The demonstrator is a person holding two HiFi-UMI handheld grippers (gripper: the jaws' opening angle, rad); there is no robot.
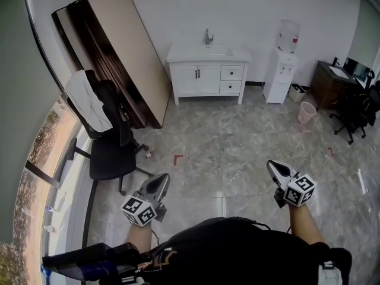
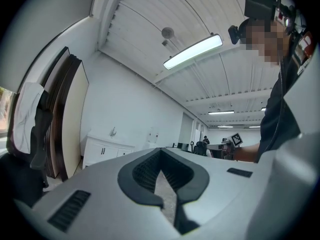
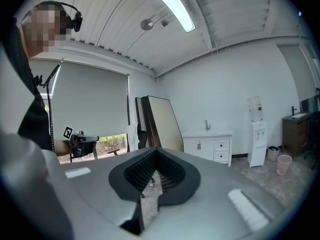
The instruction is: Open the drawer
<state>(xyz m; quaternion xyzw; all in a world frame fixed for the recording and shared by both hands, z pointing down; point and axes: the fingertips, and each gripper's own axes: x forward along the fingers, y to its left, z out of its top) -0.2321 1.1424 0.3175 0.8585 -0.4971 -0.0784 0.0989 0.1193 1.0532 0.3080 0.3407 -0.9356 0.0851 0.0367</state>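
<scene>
A white vanity cabinet (image 1: 208, 76) with a sink and tap stands against the far wall. On its right side are two stacked drawers, the upper one (image 1: 231, 73) above the lower one (image 1: 230, 86), both closed. The cabinet also shows small in the left gripper view (image 2: 102, 151) and in the right gripper view (image 3: 207, 149). My left gripper (image 1: 159, 180) and right gripper (image 1: 272, 165) are held close to my body, pointing toward the cabinet from across the marble floor. Both are shut and hold nothing, as the left gripper (image 2: 160, 154) and right gripper (image 3: 156, 153) close-ups confirm.
A black office chair (image 1: 110, 153) draped with a white cloth stands at the left by the window. Large boards (image 1: 113, 52) lean on the wall behind it. A water dispenser (image 1: 284, 64), pink bin (image 1: 306, 111) and dark desk (image 1: 332, 79) are at the right.
</scene>
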